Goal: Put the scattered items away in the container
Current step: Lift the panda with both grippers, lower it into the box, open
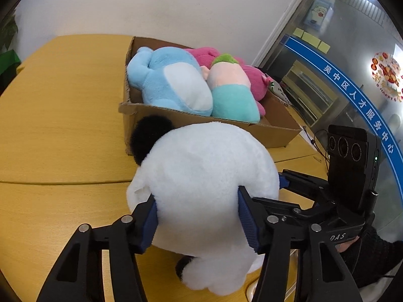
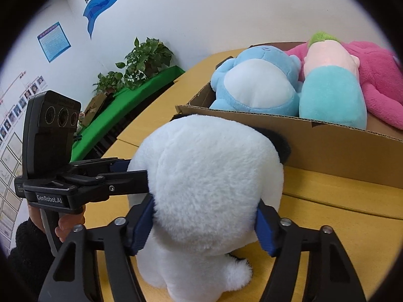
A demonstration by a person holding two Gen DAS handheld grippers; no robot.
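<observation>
Between the blue pads of both tongs, the white plush panda (image 1: 201, 176) stands upright on the table (image 1: 63, 125), back toward them, long axis vertical. Left gripper (image 1: 197, 214) and right gripper (image 2: 205, 222) each squeeze its head. Just beyond stands the cardboard box (image 1: 201, 125).
</observation>
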